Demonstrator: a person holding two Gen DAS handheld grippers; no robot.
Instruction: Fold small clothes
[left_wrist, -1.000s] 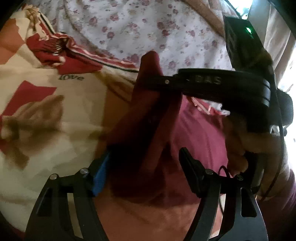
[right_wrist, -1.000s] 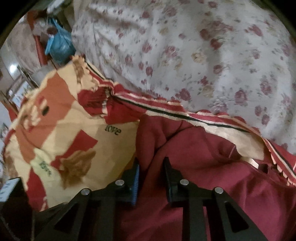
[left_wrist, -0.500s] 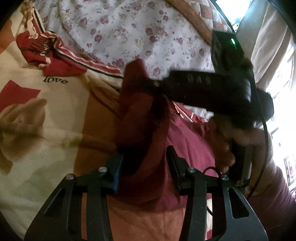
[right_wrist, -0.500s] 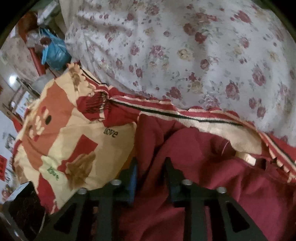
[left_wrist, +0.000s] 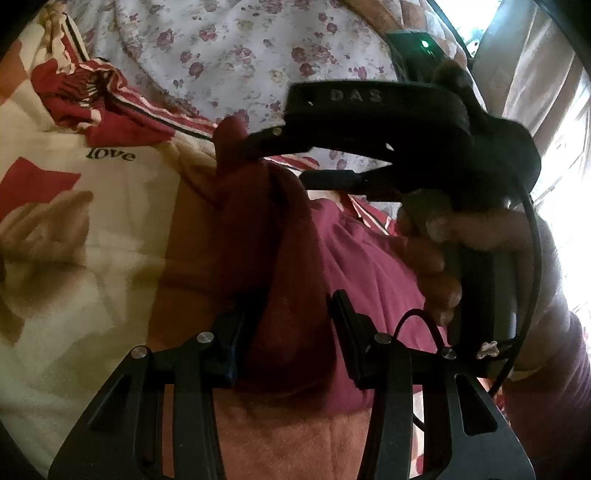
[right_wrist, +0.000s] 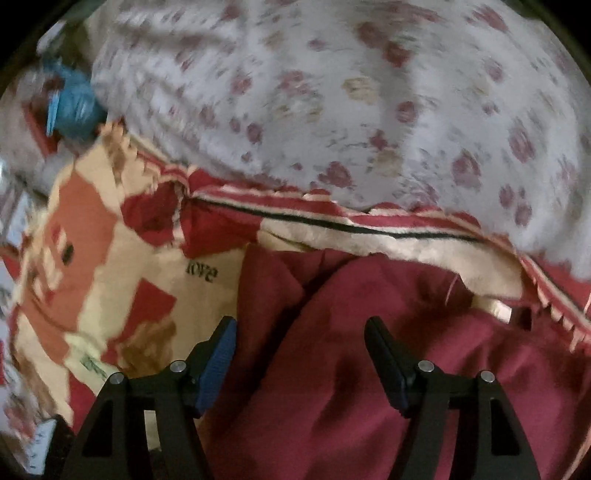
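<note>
A dark red garment (left_wrist: 354, 258) lies on a cream and red blanket (left_wrist: 74, 229); it also fills the lower half of the right wrist view (right_wrist: 369, 369). My left gripper (left_wrist: 288, 332) has its jaws closed in on a raised fold of the garment. My right gripper (right_wrist: 299, 354) is open, its jaws wide apart just above the garment's left edge. In the left wrist view my right gripper (left_wrist: 280, 155) reaches in from the right, its fingers spread around the top of the fold.
A white floral quilt (right_wrist: 332, 92) covers the bed beyond the blanket. The blanket (right_wrist: 110, 258) carries the word "love". A blue bag (right_wrist: 74, 103) sits at the far left. A bright window (left_wrist: 554, 129) is at the right.
My right gripper has opened and let go of the garment's edge. My left gripper has narrowed onto the raised fold and holds it.
</note>
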